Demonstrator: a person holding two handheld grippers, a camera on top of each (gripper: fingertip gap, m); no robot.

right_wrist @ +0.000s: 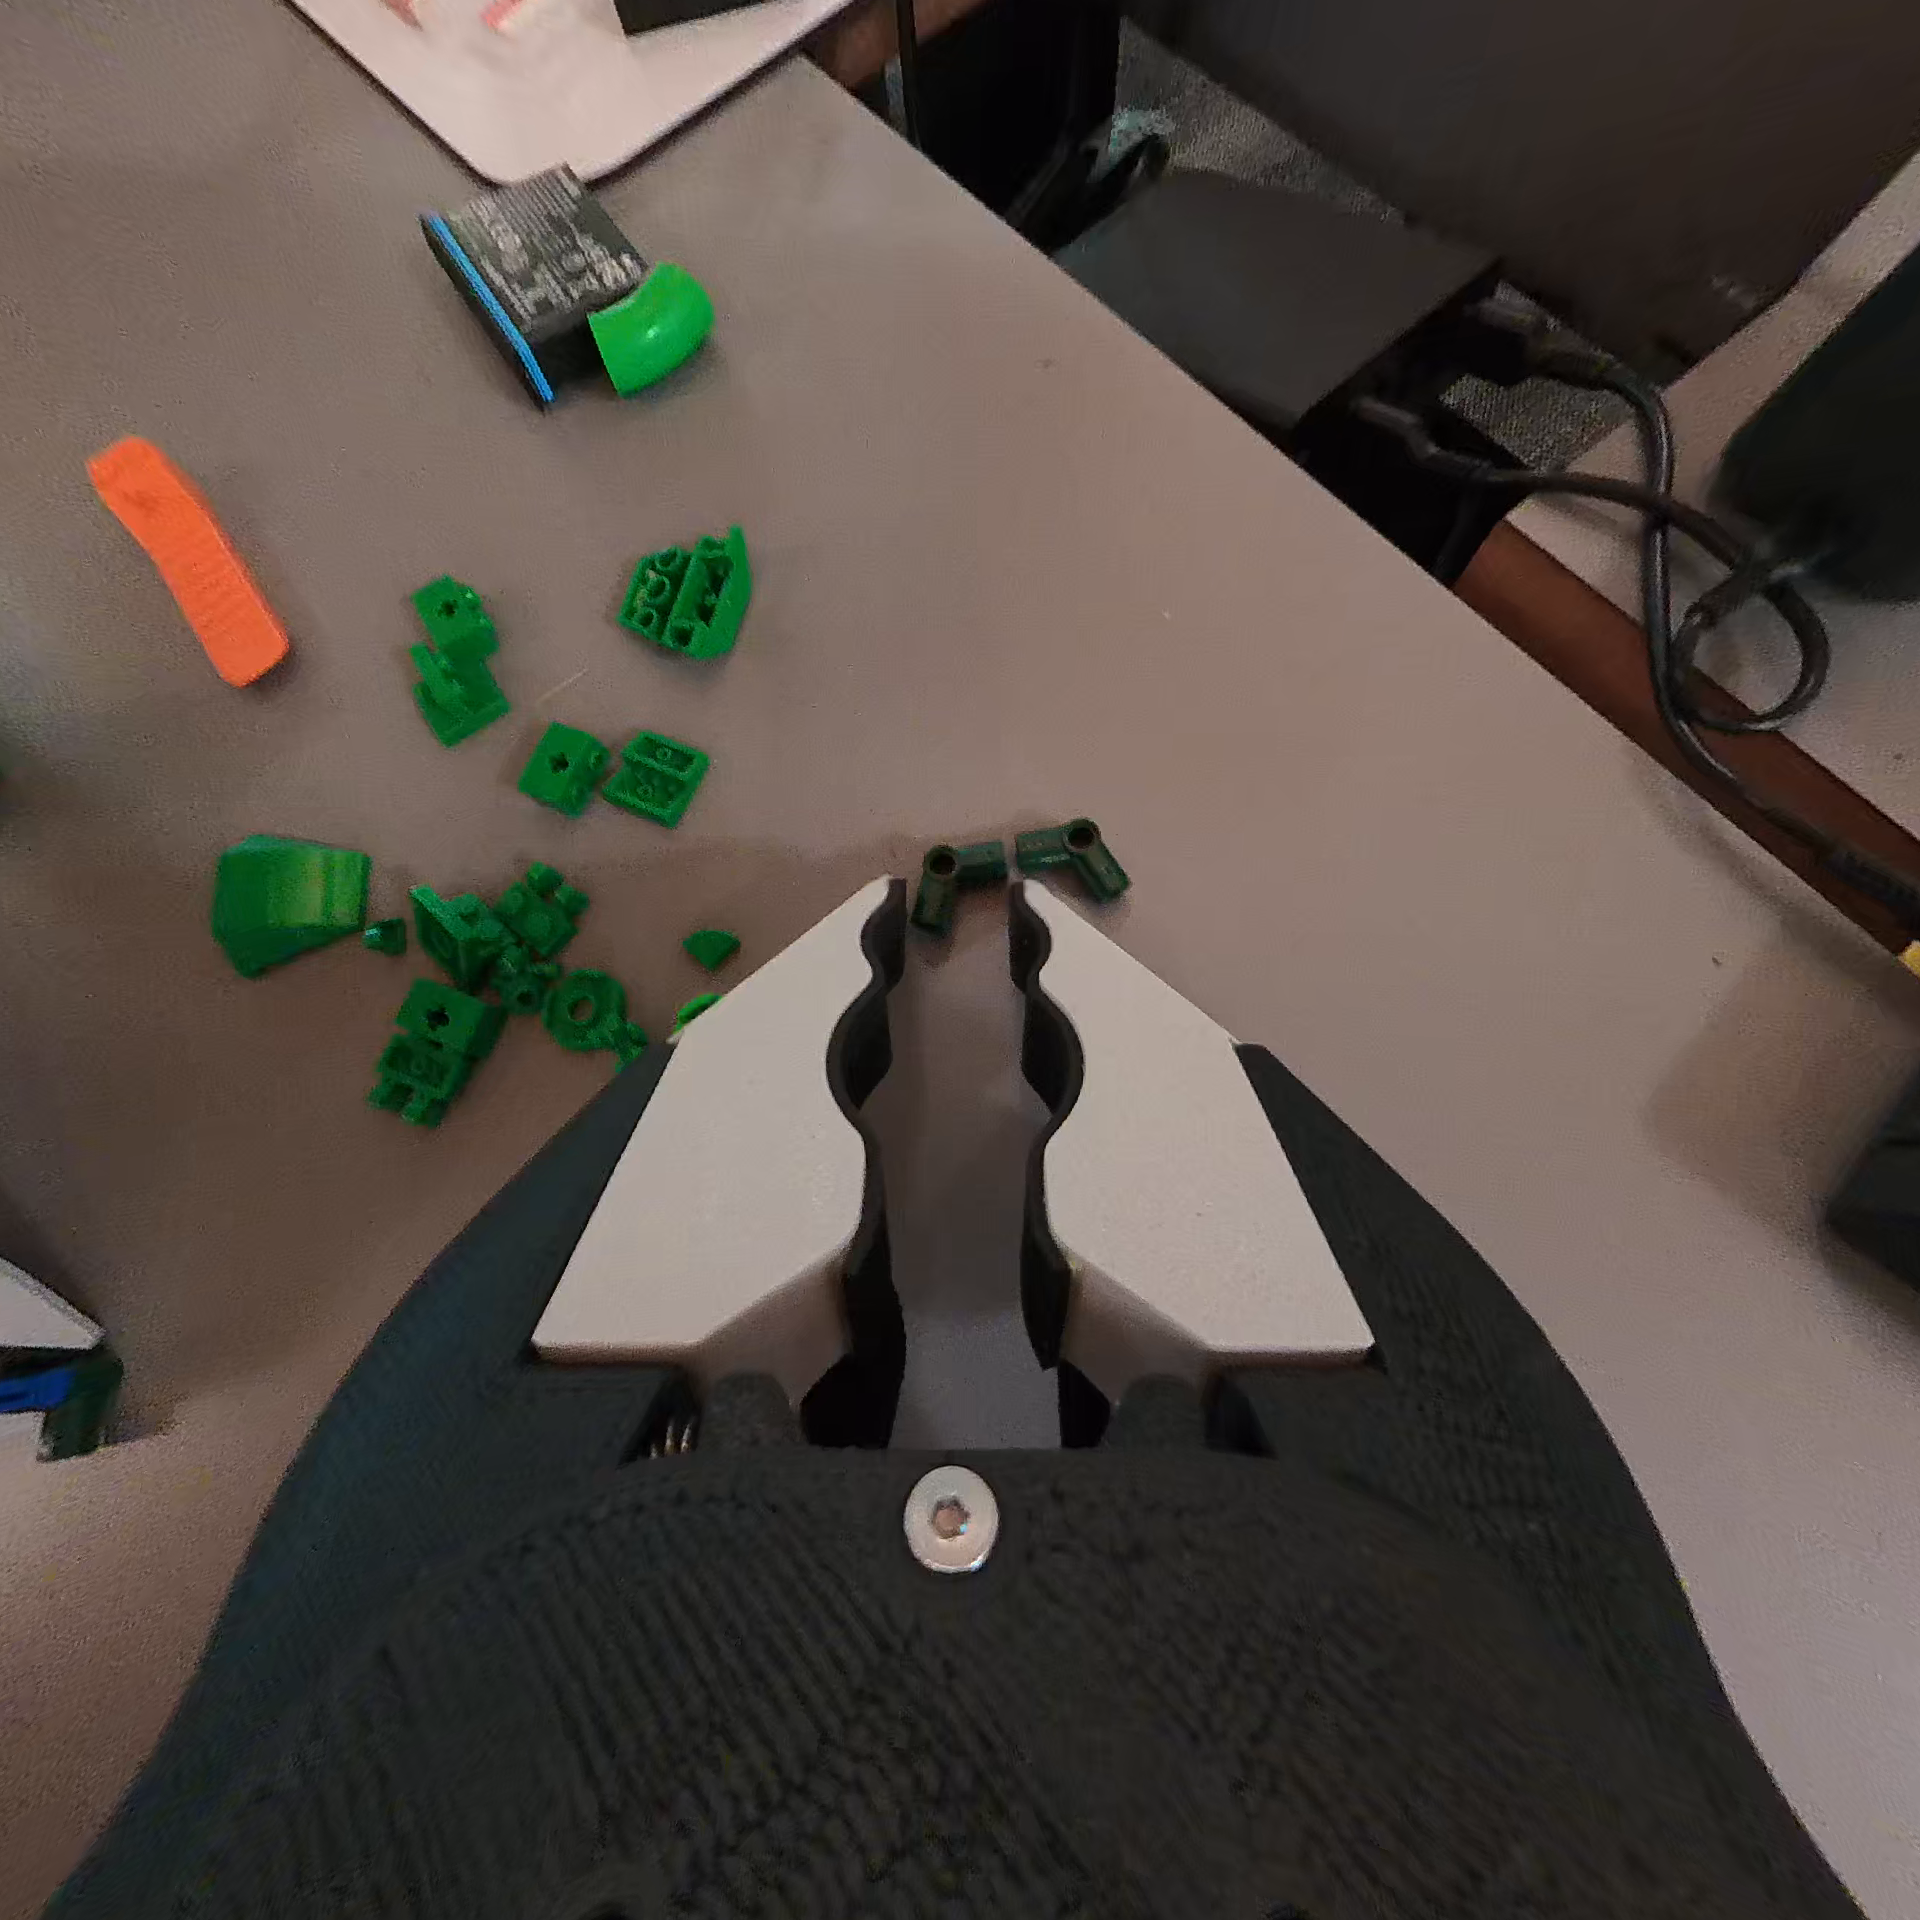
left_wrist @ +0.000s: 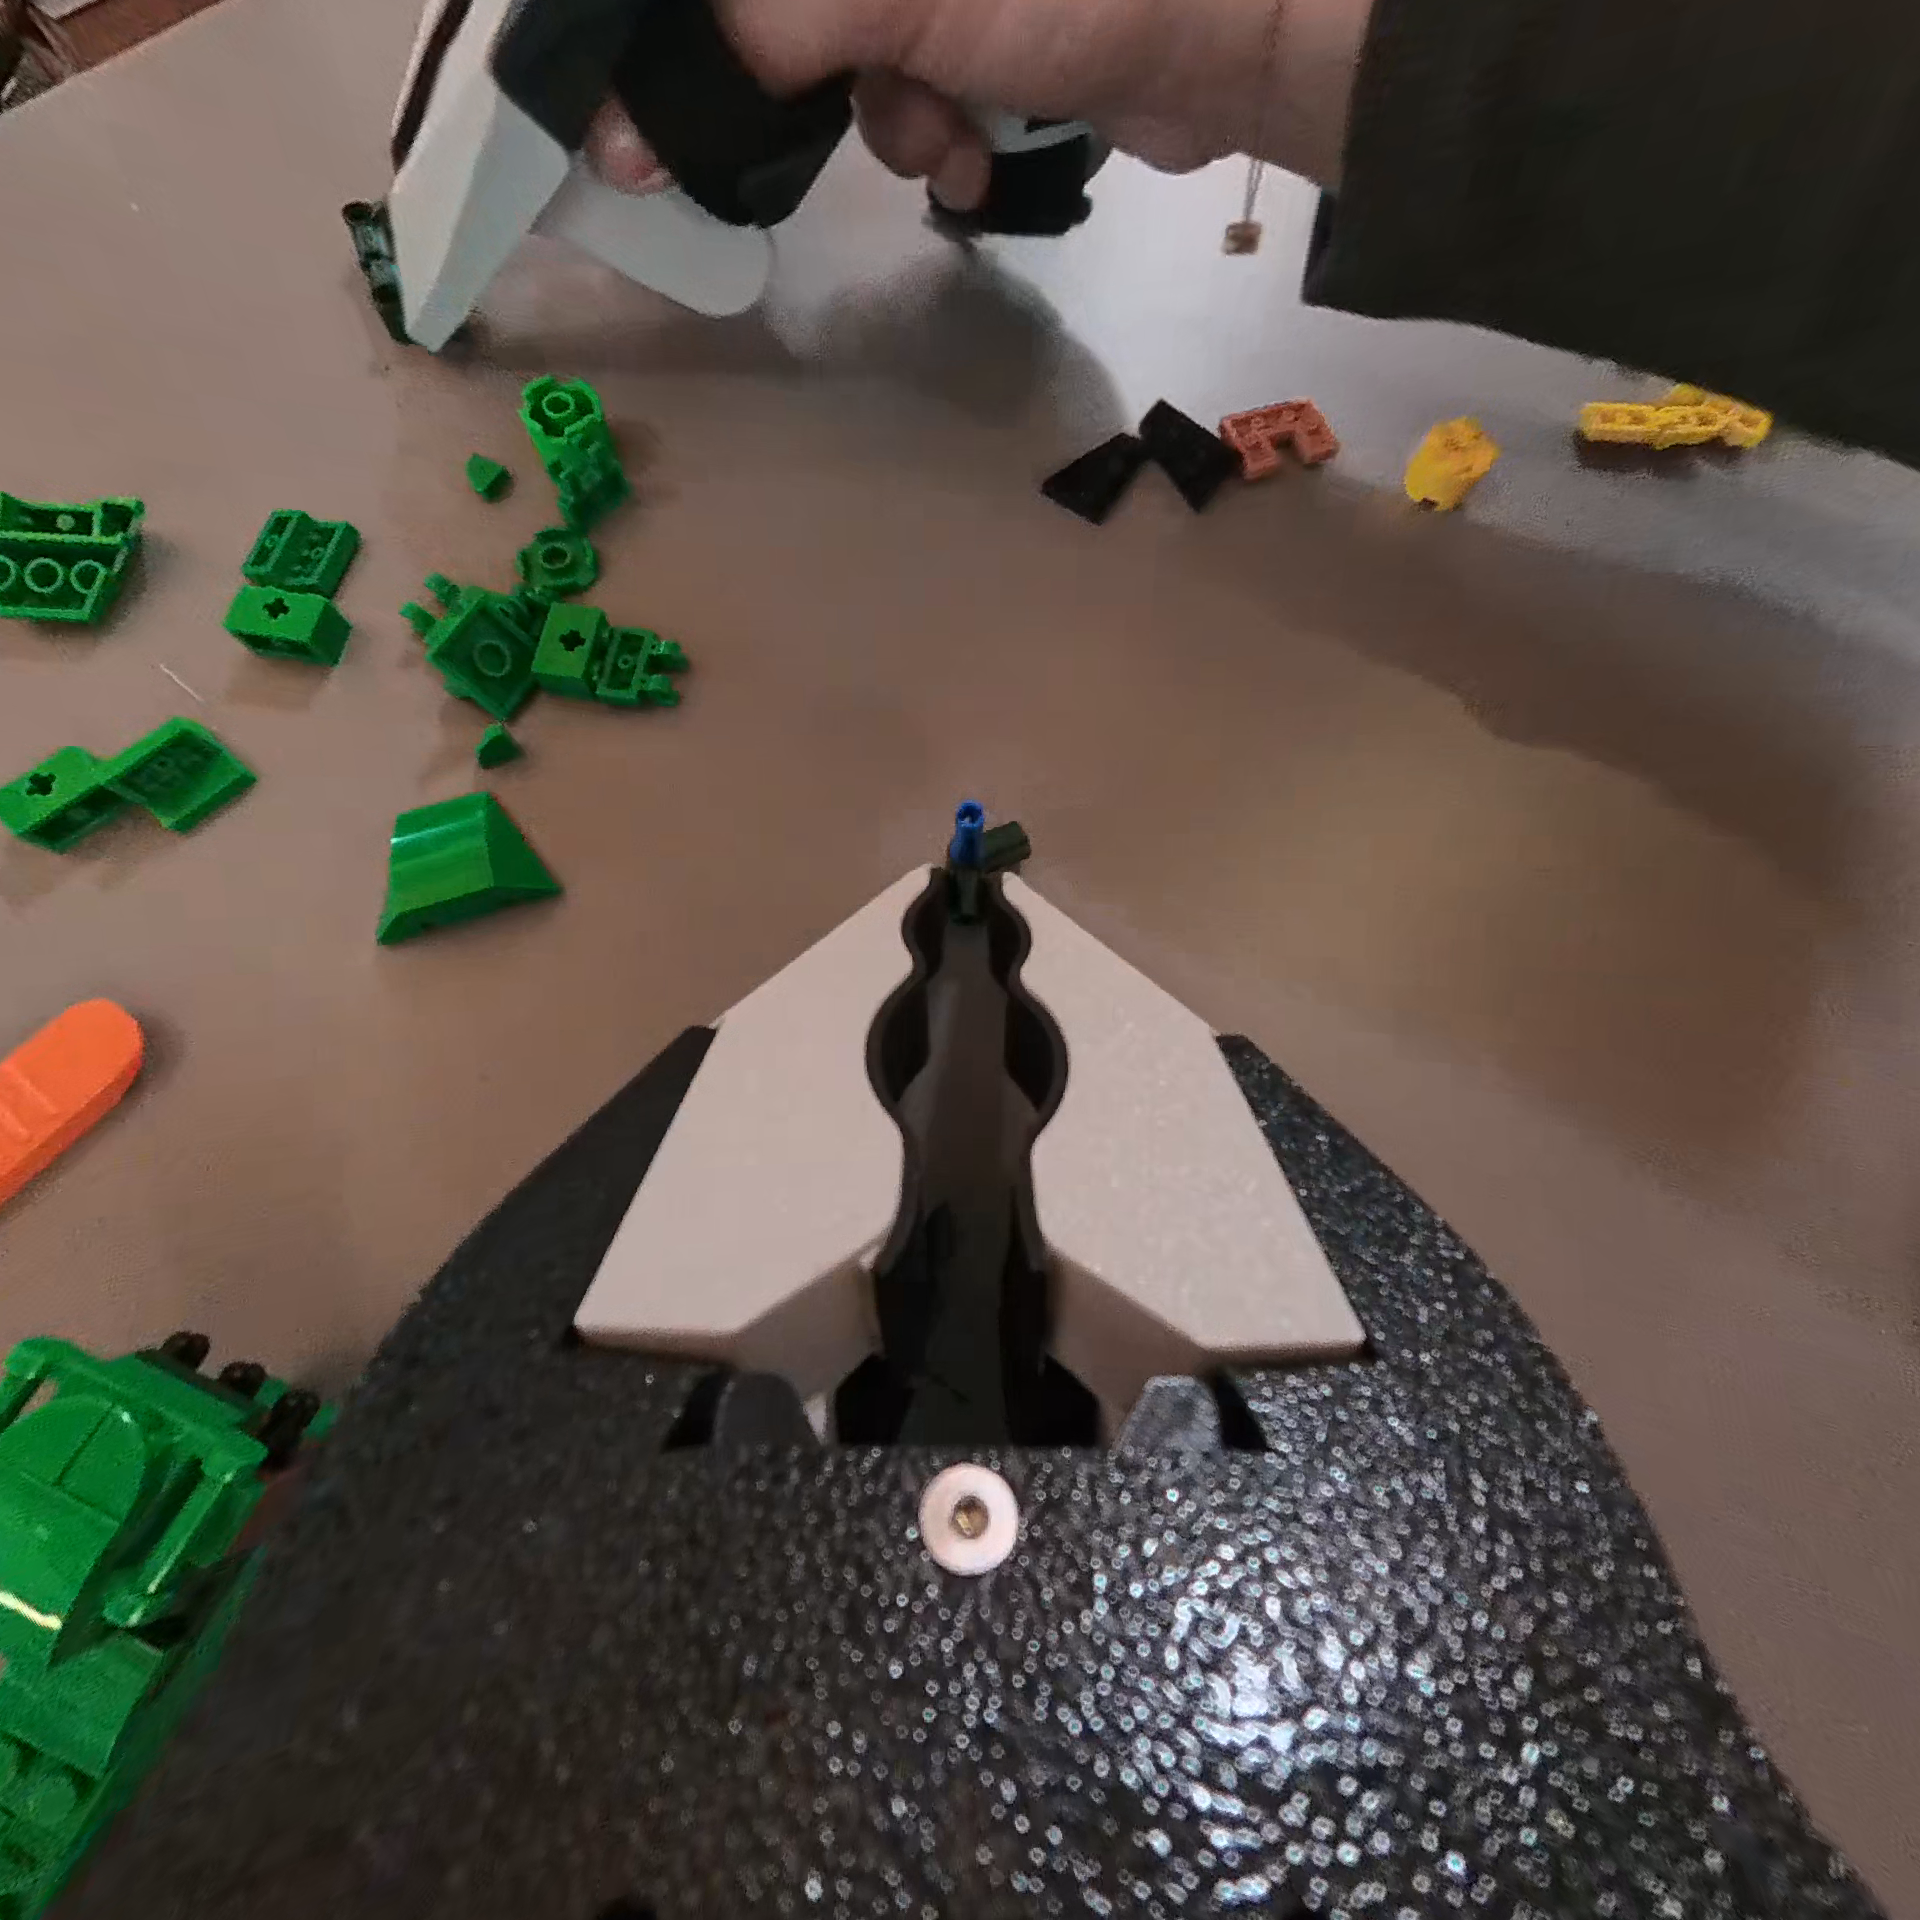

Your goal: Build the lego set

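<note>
Where right tongs (right_wrist: 951,902) gape, connectors (right_wrist: 956,878) just beyond.

Lying flat and matte, a grey-brown tabletop (right_wrist: 1195,582), its brown-edged rim running diagonally. Sitting beyond that rim, a dark office chair (right_wrist: 1278,260) over dim floor. Trailing in loops past the edge, black cables (right_wrist: 1704,582). Falling softly from above, warm indoor light.
</note>
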